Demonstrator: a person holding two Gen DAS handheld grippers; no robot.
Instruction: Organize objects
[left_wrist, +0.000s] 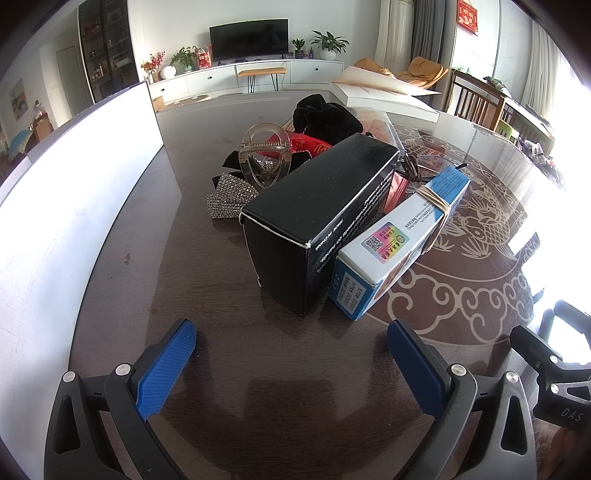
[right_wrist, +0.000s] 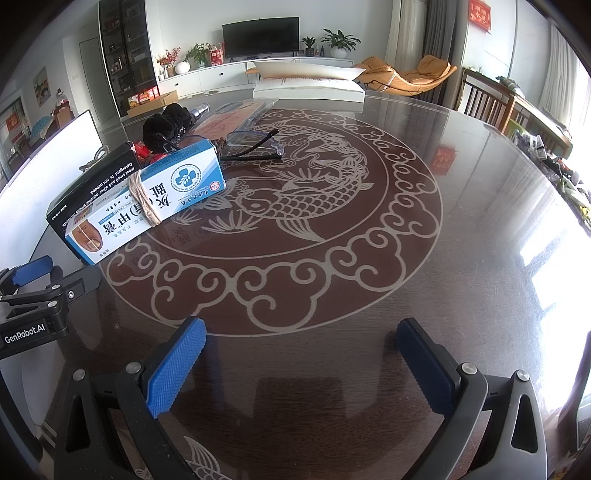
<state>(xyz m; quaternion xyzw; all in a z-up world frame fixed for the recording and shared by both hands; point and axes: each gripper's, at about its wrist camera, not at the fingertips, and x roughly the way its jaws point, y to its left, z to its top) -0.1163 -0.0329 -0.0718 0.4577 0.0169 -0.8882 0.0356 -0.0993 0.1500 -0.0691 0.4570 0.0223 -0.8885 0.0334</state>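
Observation:
A black box (left_wrist: 317, 214) lies on the dark glass table (left_wrist: 229, 350), with a blue and white box (left_wrist: 402, 240) bound by rubber bands leaning against its right side. Behind them lie a clear hair claw (left_wrist: 264, 155), a rhinestone bow (left_wrist: 227, 195), a red packet (left_wrist: 310, 144) and a black scrunchie (left_wrist: 325, 118). My left gripper (left_wrist: 291, 336) is open and empty, just short of the black box. My right gripper (right_wrist: 301, 332) is open and empty over the fish pattern, right of the blue box (right_wrist: 147, 199) and the black box (right_wrist: 92, 184). Glasses (right_wrist: 255, 146) lie behind.
A white container (left_wrist: 74, 192) stands along the table's left side. A white flat box (right_wrist: 310, 86) with a raised lid sits at the far edge. A plastic sleeve (right_wrist: 232, 118) lies beside the scrunchie (right_wrist: 166, 123). Chairs (right_wrist: 487, 99) stand at the right.

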